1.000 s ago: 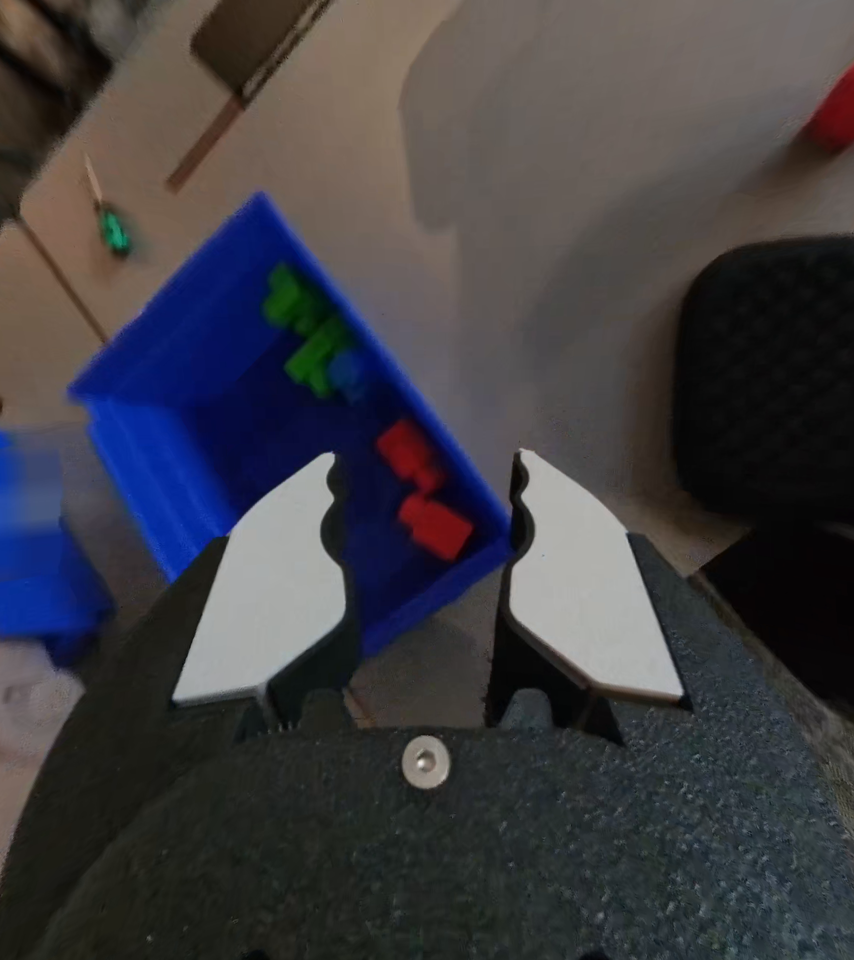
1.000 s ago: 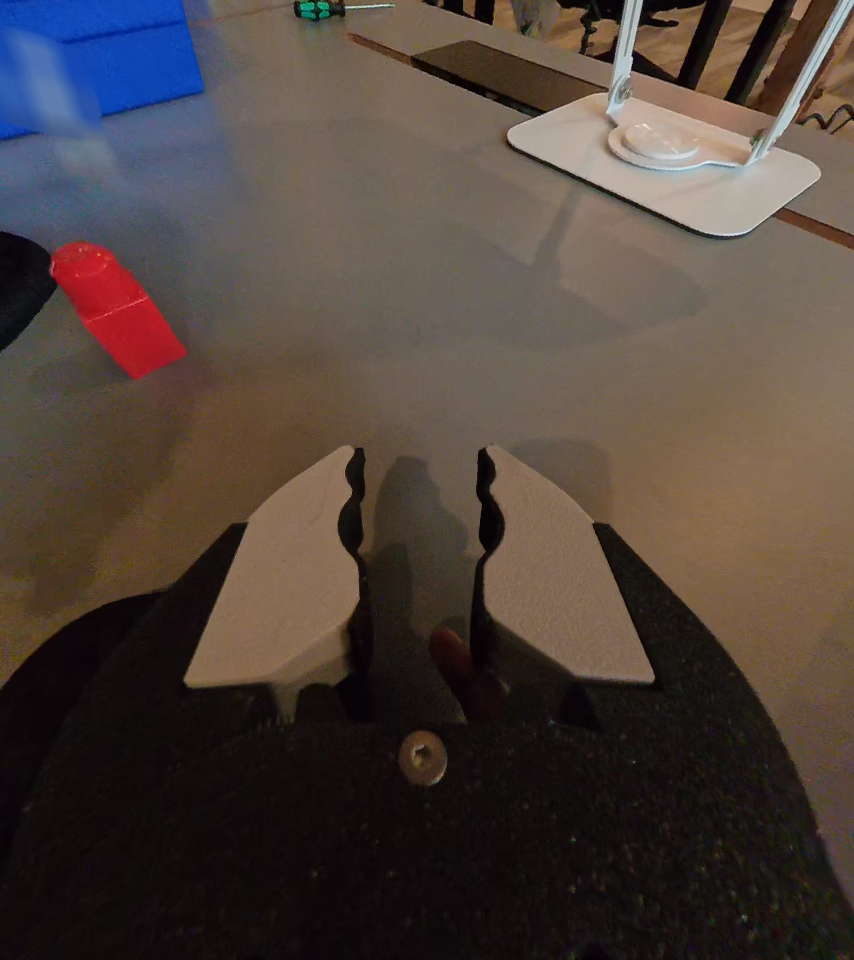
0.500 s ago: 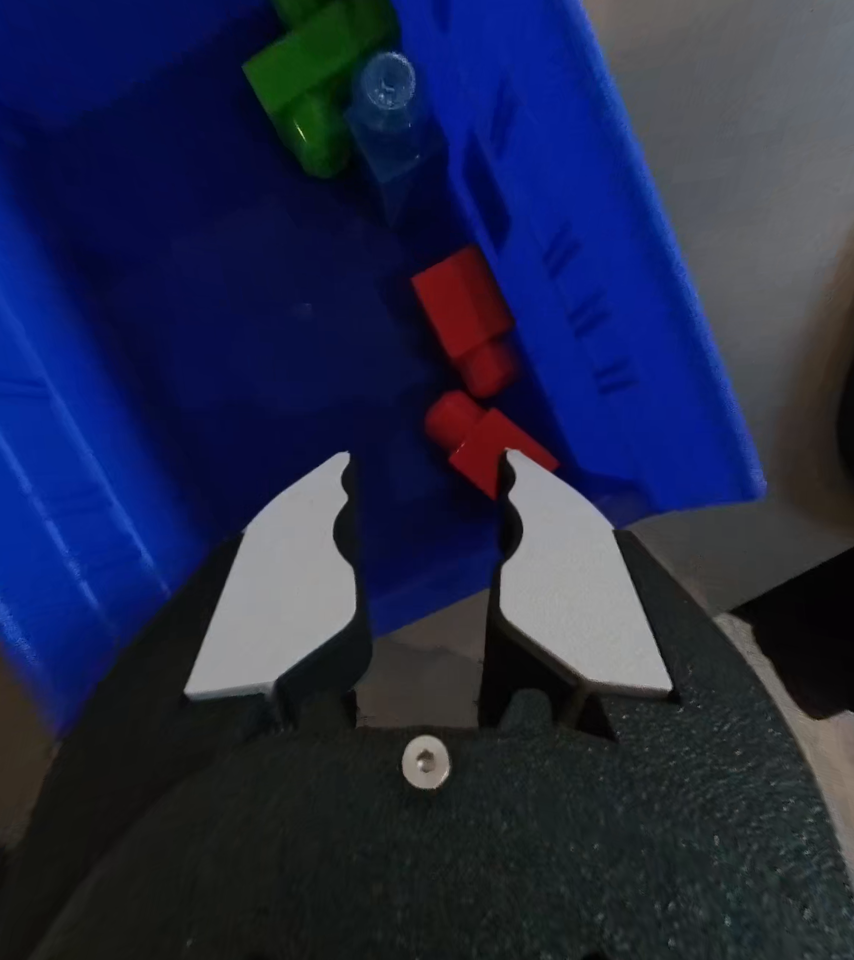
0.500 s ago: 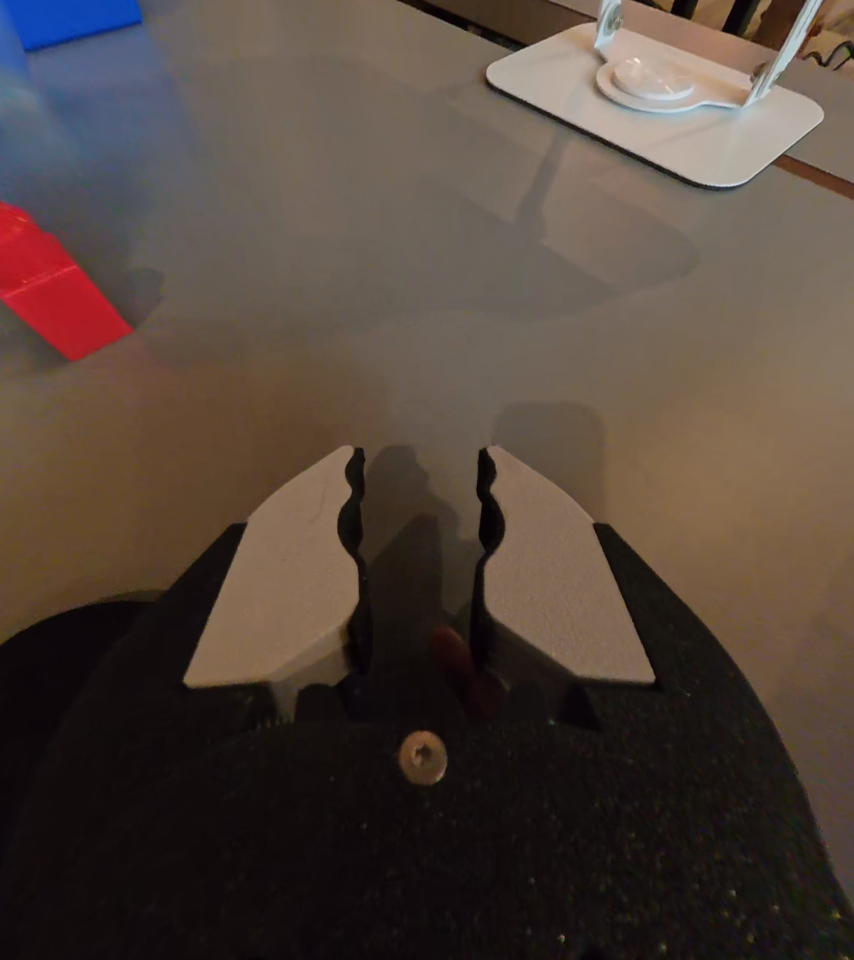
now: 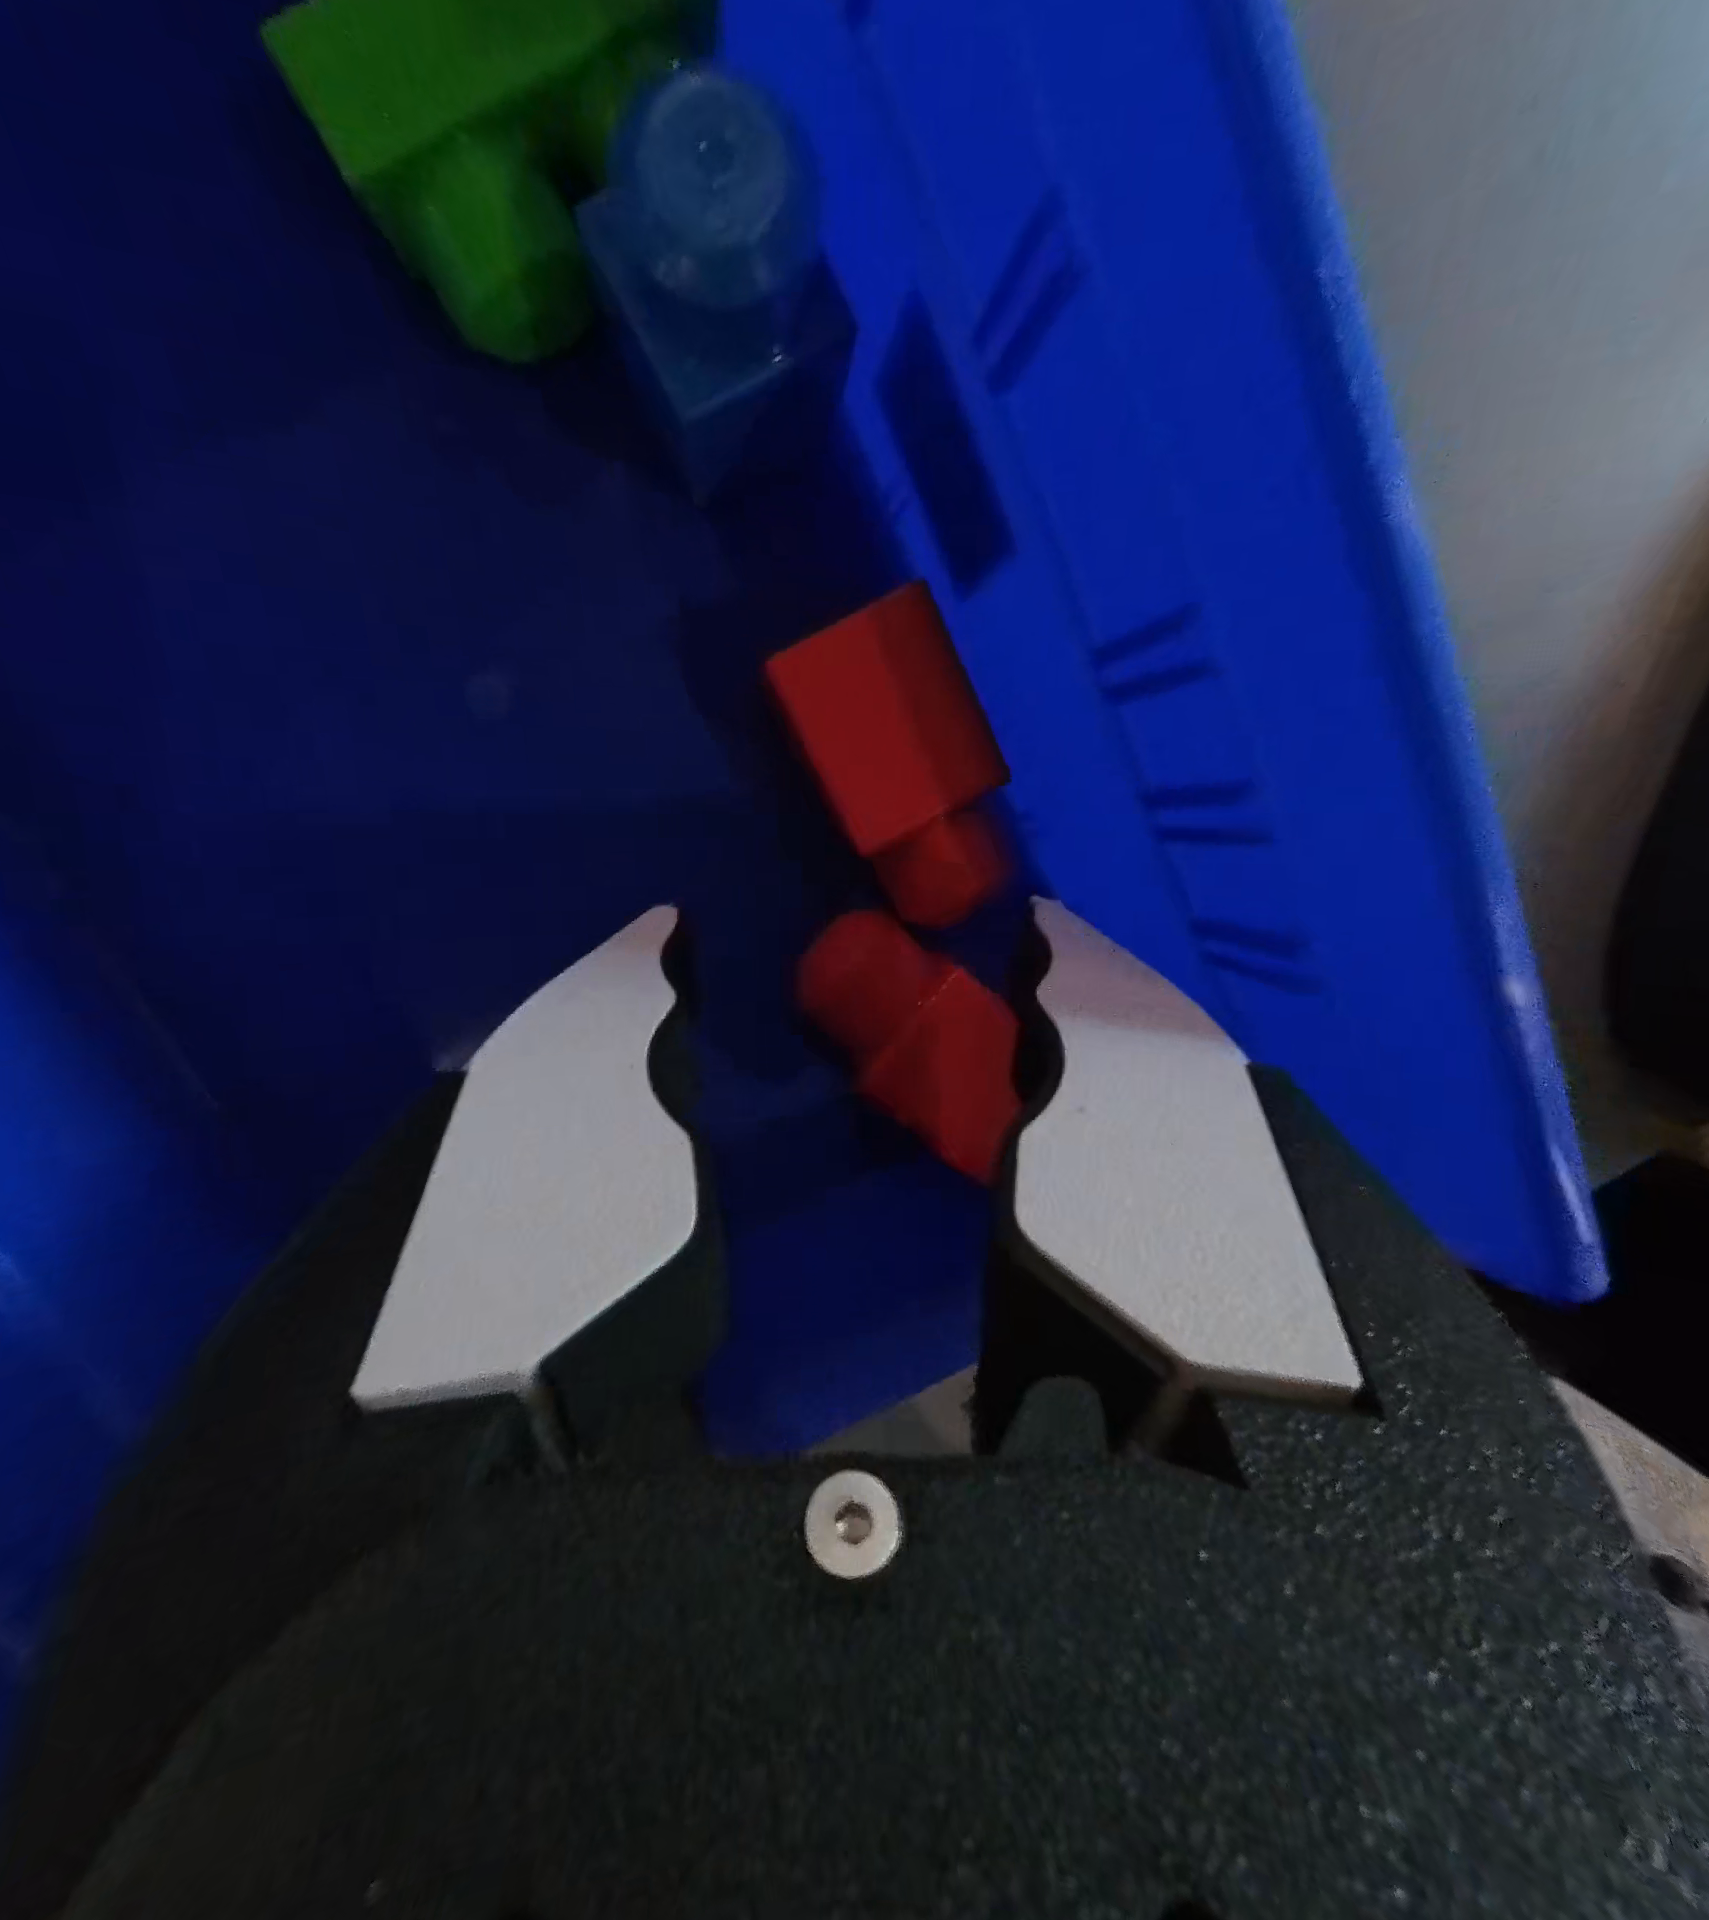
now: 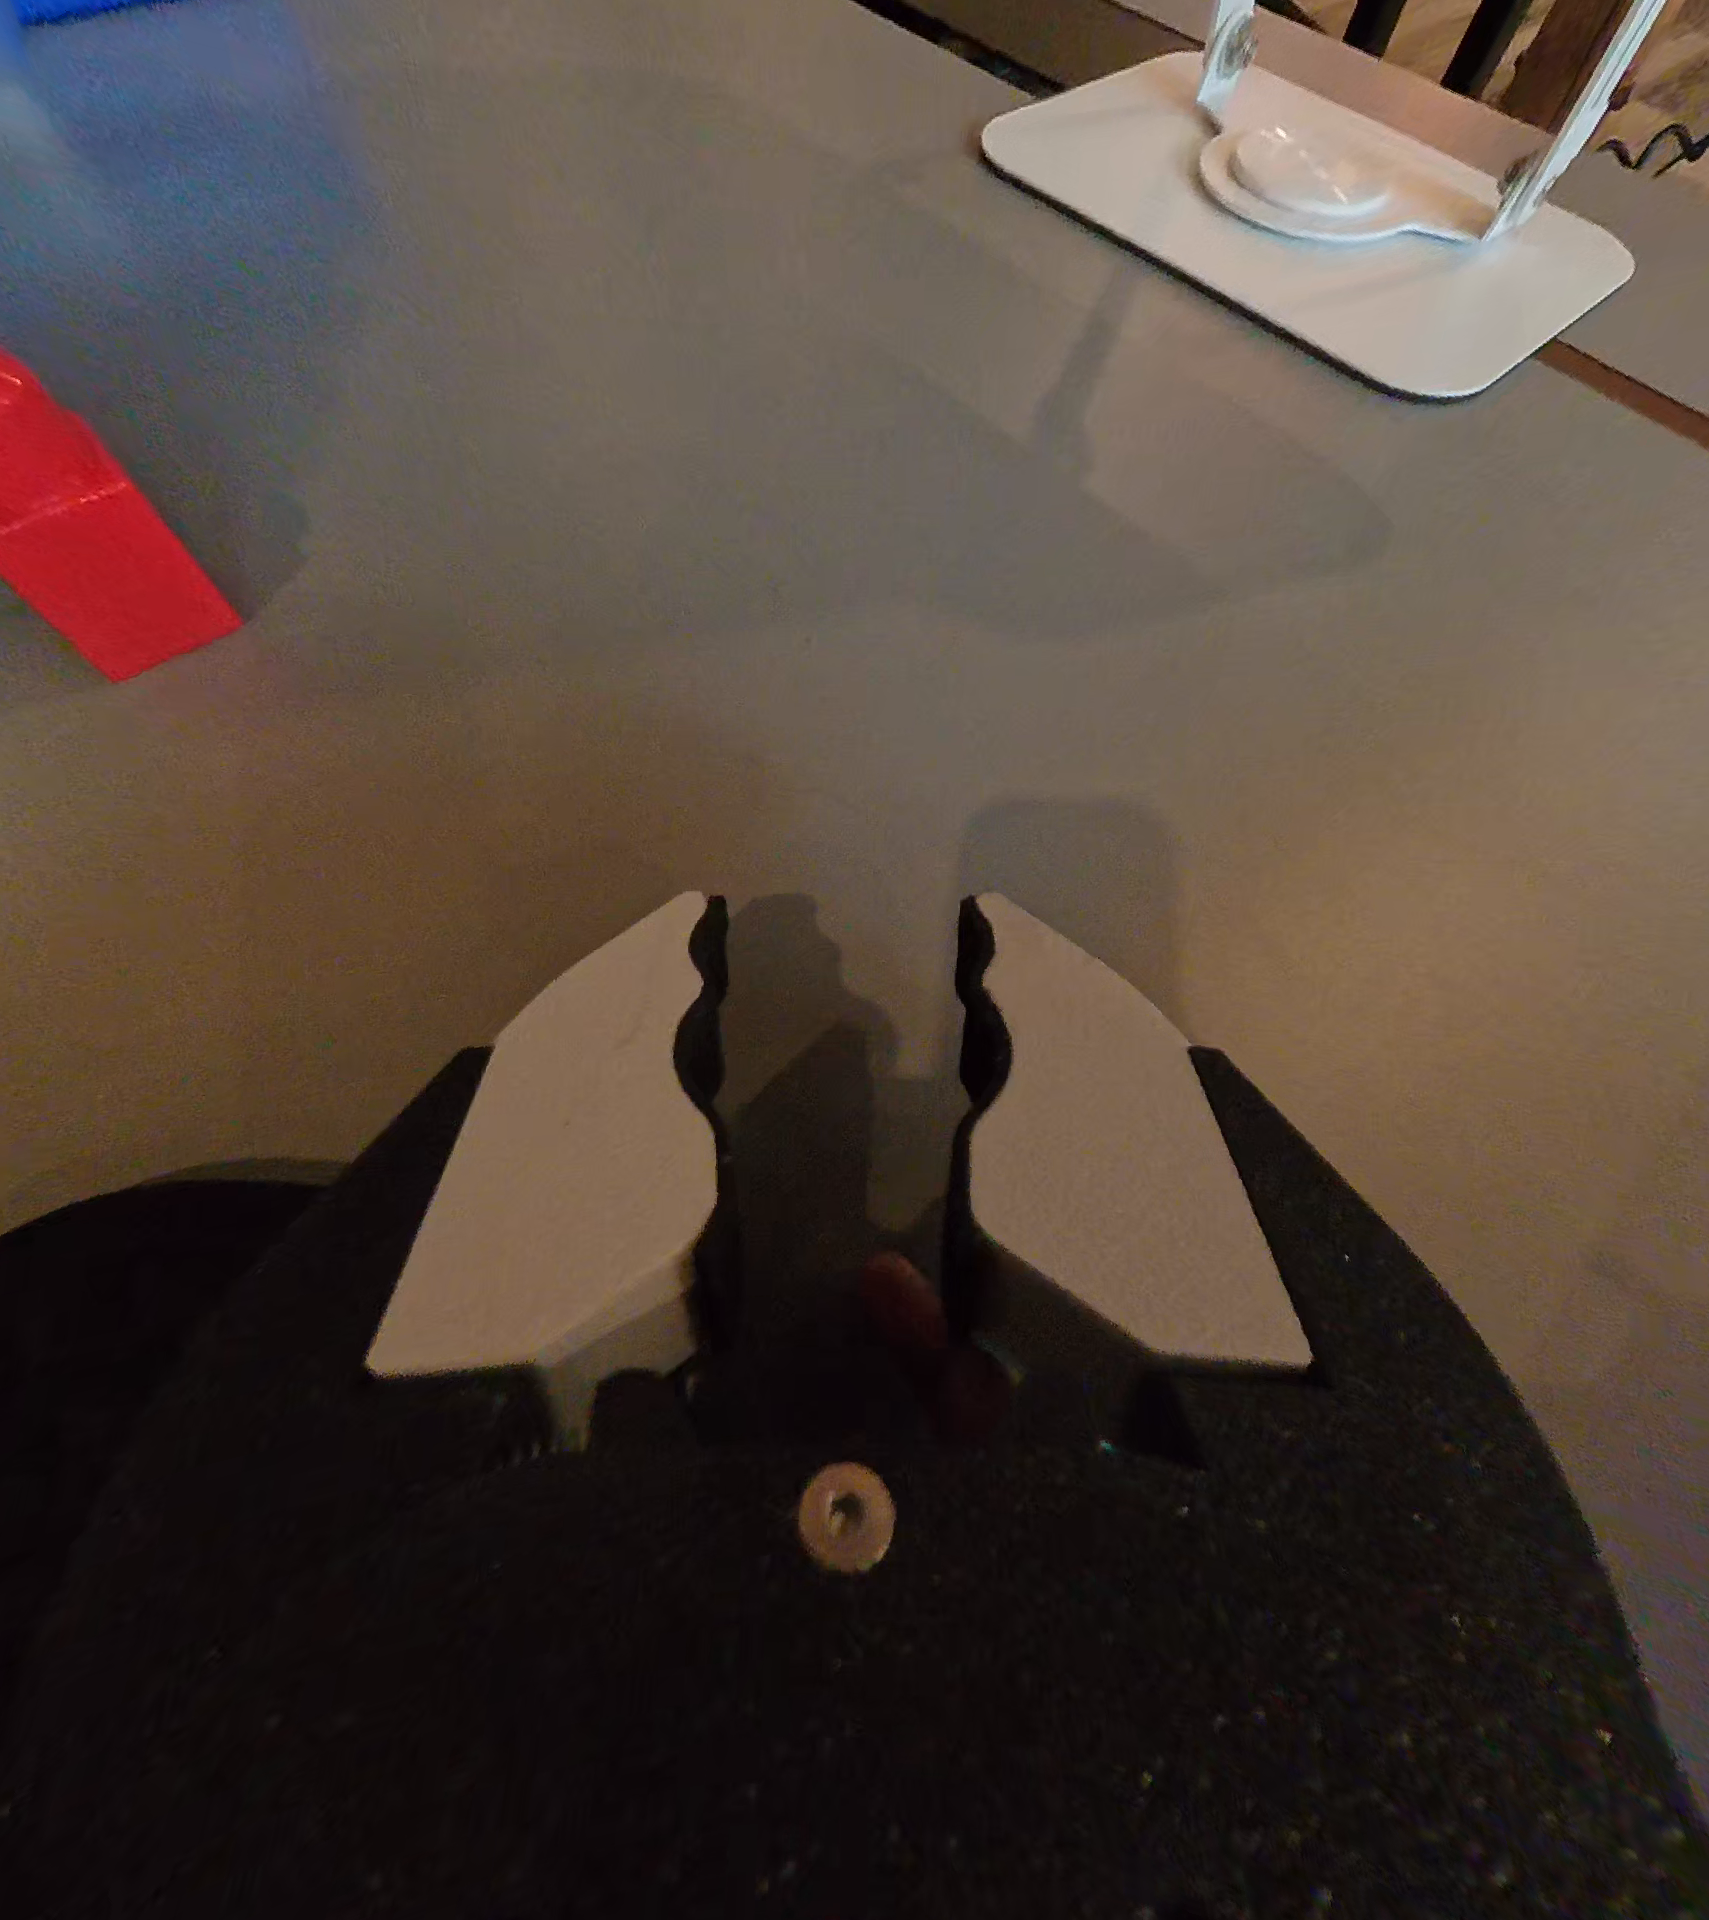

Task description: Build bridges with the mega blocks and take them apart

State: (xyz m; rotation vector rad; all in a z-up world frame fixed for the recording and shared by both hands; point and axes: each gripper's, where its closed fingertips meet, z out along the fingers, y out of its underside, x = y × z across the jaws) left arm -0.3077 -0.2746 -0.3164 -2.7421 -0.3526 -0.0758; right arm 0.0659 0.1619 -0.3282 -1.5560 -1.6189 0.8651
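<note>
2 red blocks against bin wall, left tool spread, right tool spread.

Left wrist view close over blue bin, right wrist view low across table

Office or lab bench: grey table, blue storage bin, white stand base.

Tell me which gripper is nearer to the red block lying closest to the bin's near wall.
Left. The left gripper is open inside the blue bin with that red block between its fingers. The right gripper hovers open over bare table, away from the bin.
</note>
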